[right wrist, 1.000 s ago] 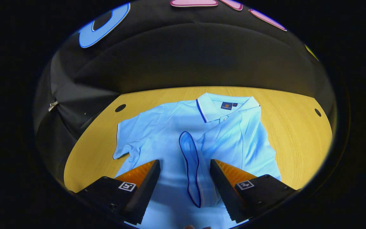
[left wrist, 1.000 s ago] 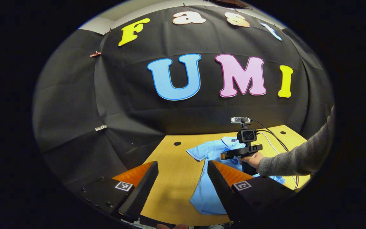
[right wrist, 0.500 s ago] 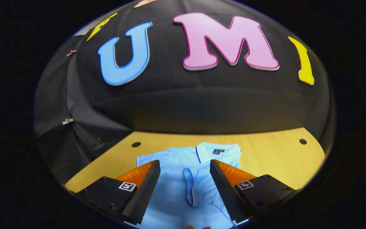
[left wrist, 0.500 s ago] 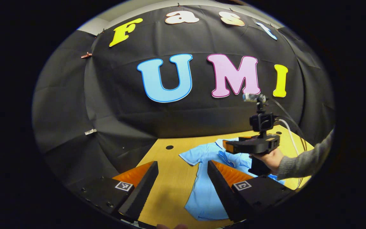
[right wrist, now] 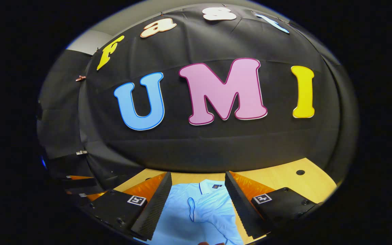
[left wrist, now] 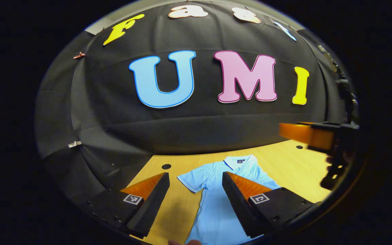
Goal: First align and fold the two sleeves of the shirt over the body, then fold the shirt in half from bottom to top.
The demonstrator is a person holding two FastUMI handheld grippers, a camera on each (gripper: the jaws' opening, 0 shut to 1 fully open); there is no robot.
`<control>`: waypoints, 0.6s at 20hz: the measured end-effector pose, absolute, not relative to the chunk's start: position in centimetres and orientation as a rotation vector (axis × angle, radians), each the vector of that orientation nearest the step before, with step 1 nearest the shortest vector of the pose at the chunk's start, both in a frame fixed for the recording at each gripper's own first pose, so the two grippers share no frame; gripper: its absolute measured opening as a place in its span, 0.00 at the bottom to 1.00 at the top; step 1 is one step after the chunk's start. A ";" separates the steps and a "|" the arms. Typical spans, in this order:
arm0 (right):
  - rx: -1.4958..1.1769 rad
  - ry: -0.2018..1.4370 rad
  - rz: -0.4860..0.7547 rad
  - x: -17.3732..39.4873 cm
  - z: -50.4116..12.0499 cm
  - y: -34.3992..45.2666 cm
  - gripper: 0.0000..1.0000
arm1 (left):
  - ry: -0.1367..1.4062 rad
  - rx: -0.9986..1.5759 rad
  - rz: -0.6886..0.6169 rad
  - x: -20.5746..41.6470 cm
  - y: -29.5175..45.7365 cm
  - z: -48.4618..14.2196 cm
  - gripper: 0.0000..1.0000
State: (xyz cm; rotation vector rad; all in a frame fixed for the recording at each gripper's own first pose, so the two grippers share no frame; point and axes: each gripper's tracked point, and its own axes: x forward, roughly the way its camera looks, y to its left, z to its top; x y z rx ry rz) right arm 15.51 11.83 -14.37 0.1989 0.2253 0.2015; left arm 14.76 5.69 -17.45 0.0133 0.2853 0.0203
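Left gripper view shows the light blue polo shirt [left wrist: 216, 190] lying flat on the wooden table [left wrist: 284, 163], collar toward the far edge, one short sleeve [left wrist: 191, 178] spread toward the table's left side; left gripper [left wrist: 196, 195] gapes, empty, above it. Right gripper view shows the other sleeve [right wrist: 191, 209] folded over the body; right gripper [right wrist: 198, 204] also gapes, empty. Grabbing the spread sleeve carelessly could drag the shirt askew.

Polo shirt [left wrist: 216, 204] flat on surface [left wrist: 284, 163], collar toward back wall; one sleeve [right wrist: 192, 208] folded over body, other sleeve [left wrist: 191, 178] spread out sideways.
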 end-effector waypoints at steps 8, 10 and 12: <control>0.111 0.241 0.135 11.1 -14.9 5.5 0.97 | 0.511 -0.143 0.110 29.5 8.8 -28.8 0.99; 0.106 0.259 0.122 10.1 -15.6 4.7 0.97 | 0.560 -0.128 0.133 31.7 9.7 -31.4 0.99; 0.102 0.276 0.118 9.5 -16.1 4.0 0.97 | 0.628 -0.123 0.130 33.0 9.8 -34.0 1.00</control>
